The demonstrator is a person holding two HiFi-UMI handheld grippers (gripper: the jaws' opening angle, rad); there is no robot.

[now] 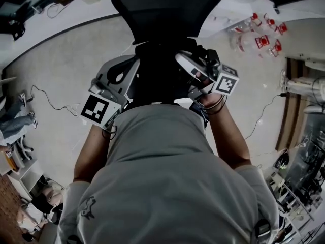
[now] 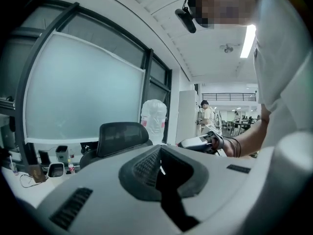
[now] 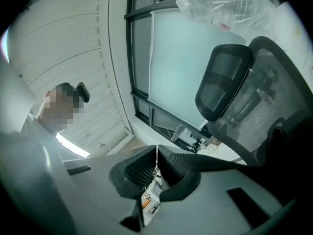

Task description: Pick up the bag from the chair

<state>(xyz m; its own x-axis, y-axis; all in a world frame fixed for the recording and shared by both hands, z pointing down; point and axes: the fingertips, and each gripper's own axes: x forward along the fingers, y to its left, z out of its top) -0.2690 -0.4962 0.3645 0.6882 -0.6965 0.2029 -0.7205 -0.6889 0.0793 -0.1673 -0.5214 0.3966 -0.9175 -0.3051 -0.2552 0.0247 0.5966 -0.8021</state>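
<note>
In front of the black chair (image 1: pixel 167 6), a pale, smooth floor (image 1: pixel 66 70) is seen, with a thin dark cable (image 1: pixel 48 98) trailed across it to the chair's left. Behind the chair a white curved tabletop (image 1: pixel 61 22) is seen, and a frosted glass partition (image 2: pixel 83 92) in dark frames is shown beyond it. To the chair's right, clear bottles (image 1: pixel 259 34) with red caps are bundled in plastic wrap. The chair's back is made of mesh, and a padded, rounded headrest is set above it.

The black bag (image 1: pixel 157 78) is held just in front of the chair, between the two grippers; whether it touches the seat cannot be told. The right gripper (image 3: pixel 156 163) is closed on a black woven strap (image 3: pixel 210 161) of the bag, which is drawn off toward the chair. The left gripper (image 2: pixel 160 168) is closed too, with dark bag fabric pinched between its ribbed pads. Both tools are moulded in smooth grey plastic.
</note>
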